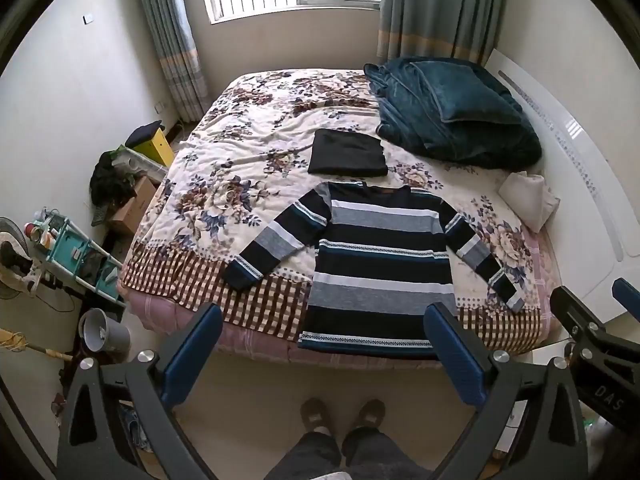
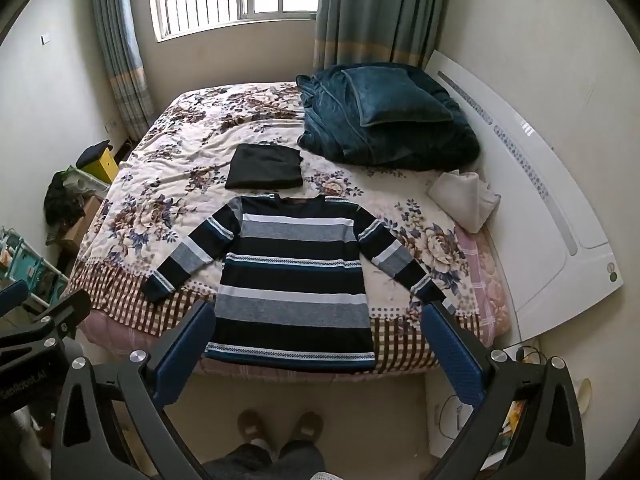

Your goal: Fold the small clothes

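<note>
Striped knit sweater (image 1: 376, 264) lies flat, face up, at the near edge of the bed (image 1: 256, 128), centre of the left wrist frame; hem toward the lower frame edge, neckline toward the window. Both sleeves spread out and angled downward, one to lower left, one to lower right. Bands of navy, grey, white and teal.

Just above the neckline, nearly touching it: a folded black garment (image 1: 348, 153), squared off. Upper right of frame: a heaped teal blanket (image 1: 448, 108), with a small white folded cloth (image 1: 528, 199) below it near the headboard.

Left gripper (image 1: 322, 344): blue-padded jaws wide apart, nothing between them, held above the floor short of the bed edge; sweater hem shows in the gap. Right gripper (image 2: 318, 344) in the right wrist view: jaws likewise wide apart, empty, not touching fabric. In that view its right finger overlaps the sweater's cuff at lower right.

Person's feet (image 1: 344, 416) in slippers on the floor at bottom centre, between the fingers.

Left edge: teal shelving cart (image 1: 76, 248), grey bucket (image 1: 104, 330).
</note>
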A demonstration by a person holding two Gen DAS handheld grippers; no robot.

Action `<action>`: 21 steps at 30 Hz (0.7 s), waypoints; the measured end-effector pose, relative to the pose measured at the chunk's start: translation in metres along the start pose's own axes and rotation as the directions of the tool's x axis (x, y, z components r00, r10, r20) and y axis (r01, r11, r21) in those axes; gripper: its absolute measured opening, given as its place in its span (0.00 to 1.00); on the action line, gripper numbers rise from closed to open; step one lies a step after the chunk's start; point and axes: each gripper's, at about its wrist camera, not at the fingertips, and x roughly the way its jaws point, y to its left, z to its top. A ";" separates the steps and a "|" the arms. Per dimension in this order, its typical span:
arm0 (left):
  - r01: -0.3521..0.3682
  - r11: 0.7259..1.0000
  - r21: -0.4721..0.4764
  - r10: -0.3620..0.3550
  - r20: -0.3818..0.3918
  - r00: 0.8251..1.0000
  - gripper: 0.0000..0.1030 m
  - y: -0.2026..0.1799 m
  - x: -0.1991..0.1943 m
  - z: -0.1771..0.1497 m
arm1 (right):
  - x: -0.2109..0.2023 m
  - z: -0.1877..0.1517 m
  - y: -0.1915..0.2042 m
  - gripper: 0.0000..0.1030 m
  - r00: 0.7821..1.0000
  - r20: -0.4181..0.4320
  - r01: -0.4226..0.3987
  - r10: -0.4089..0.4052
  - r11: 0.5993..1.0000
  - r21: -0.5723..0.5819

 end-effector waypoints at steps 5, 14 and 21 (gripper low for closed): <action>-0.003 1.000 0.002 0.003 0.007 1.000 1.00 -0.004 -0.003 0.002 | 0.000 -0.001 -0.002 1.00 1.000 0.002 0.002 -0.002 1.000 0.002; 0.002 1.000 0.004 -0.002 0.021 1.000 1.00 -0.011 -0.007 0.002 | -0.003 0.003 -0.002 1.00 1.000 0.006 0.000 0.000 1.000 0.002; 0.006 1.000 0.004 -0.006 0.032 0.999 1.00 -0.012 -0.010 0.001 | -0.009 0.009 -0.004 1.00 1.000 0.010 -0.001 0.001 1.000 0.003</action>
